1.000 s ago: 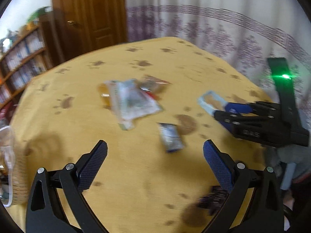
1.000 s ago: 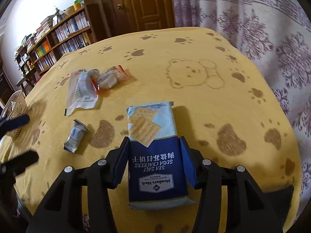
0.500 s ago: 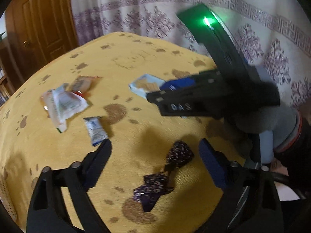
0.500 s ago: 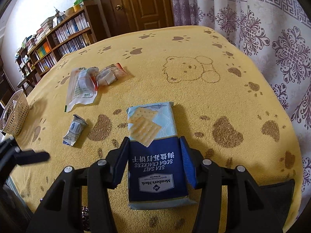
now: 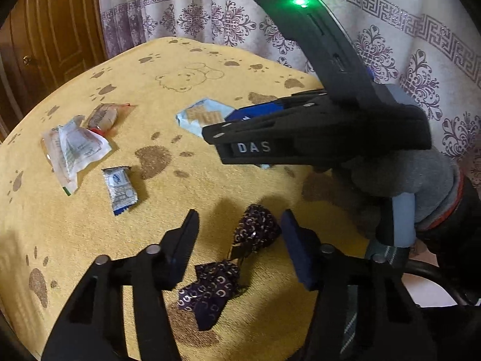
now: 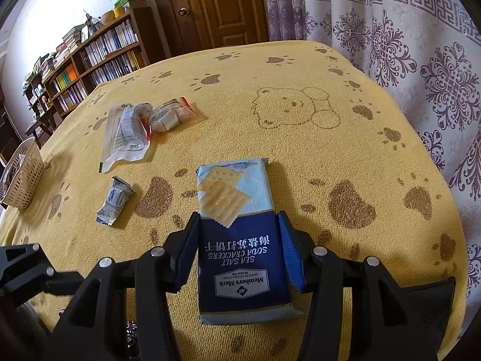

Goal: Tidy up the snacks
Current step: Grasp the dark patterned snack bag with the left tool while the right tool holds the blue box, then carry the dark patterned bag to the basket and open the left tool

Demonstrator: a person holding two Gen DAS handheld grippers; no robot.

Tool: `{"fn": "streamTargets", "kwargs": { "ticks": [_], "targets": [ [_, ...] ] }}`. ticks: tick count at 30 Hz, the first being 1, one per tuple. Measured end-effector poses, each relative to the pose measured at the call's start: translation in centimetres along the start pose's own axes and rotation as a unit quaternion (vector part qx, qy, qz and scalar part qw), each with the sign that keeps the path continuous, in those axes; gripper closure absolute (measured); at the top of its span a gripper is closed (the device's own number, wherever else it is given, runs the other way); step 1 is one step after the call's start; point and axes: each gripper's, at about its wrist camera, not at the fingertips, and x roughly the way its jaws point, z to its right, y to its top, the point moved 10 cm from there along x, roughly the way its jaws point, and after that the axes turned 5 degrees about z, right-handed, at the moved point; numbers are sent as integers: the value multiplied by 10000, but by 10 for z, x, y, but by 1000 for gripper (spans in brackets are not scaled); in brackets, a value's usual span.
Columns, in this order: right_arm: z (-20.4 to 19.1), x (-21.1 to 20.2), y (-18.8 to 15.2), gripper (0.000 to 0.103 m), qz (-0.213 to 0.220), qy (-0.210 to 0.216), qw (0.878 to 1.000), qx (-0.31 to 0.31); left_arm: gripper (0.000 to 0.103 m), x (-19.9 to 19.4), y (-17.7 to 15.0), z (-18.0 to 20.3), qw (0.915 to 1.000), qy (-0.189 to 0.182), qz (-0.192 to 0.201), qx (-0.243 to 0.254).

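The soda cracker pack point(image 6: 240, 234) was seen lying flat on the yellow paw-print cloth of the desk point(image 6: 300, 84), gripped across its dark blue end by the right tongs point(image 6: 239, 249), both pads pressed to its long sides. The pack was judged light but fragile: crackers would be crushed by a hard squeeze, so a gentle hold across the stiff sides was thought best. The left tongs point(image 5: 240, 240) were held released, straddling a dark purple twist-wrapped candy point(image 5: 255, 231) without touching it. A woven basket point(image 6: 22, 177) was noted at the desk's far left edge.
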Motion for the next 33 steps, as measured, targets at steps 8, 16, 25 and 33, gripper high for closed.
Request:
{"fn": "streamTargets", "kwargs": {
  "ticks": [8,16,25,33],
  "targets": [
    [0,0,0,52,0,-2,10000,-3,47,3,-5,5,9999,-110,-112,-64],
    [-1,0,1,52,4,-74,9999,-78,57,8,-12,8,9991,-262,-225,-226],
    [-1,0,1,52,17,-121,9999,-102,71,-7,-1,-6,9984,-179,65,-542],
    [-3,-2,1,52,33,-89,9999,-70,71,-25,12,-23,9968,-18,336,-726]
  ]
}}
